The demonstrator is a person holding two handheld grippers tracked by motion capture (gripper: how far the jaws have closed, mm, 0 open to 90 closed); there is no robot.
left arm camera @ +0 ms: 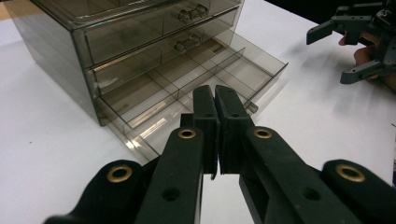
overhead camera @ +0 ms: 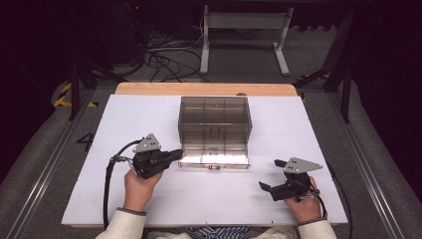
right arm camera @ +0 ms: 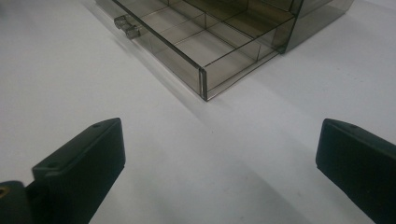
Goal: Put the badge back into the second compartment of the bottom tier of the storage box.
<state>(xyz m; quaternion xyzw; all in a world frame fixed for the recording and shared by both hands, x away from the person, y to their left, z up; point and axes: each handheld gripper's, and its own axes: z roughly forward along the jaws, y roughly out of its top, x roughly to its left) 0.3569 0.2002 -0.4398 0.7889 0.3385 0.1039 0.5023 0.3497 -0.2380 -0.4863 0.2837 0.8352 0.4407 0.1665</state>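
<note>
Right now, near to far:
R gripper [overhead camera: 269, 175]: nearest the person, on the R side of the table [overhead camera: 124, 199]; jaws spread wide, nothing between them. In the right gripper view the pulled-out drawer's corner [right arm camera: 203, 84] lies ahead, well apart.
L gripper [overhead camera: 177, 155]: jaws pressed together, holding nothing; tips at the drawer's L front corner, touching or just beside, can't tell which.
Bottom drawer [overhead camera: 215, 158]: pulled fully out toward the person, empty, split by dividers; long axis runs L-R across the table. Its small handle [overhead camera: 214, 168] sits mid-front, facing the person.
Drawer unit [overhead camera: 215, 117]: clear smoky plastic, centre of table, behind the open drawer; upper drawers [left arm camera: 140, 32] look shut.
Key relation: drawer front lies just R of the L gripper and fwd-L of the R one. L is much nearer.
Next move (judgement): prob. a push straight back along the drawer's slide, away from the person. A push at the L corner alone could skew it; nearer the handle is safer.
Far: wooden table edge [overhead camera: 206, 88], then floor cables [overhead camera: 164, 59].
</note>
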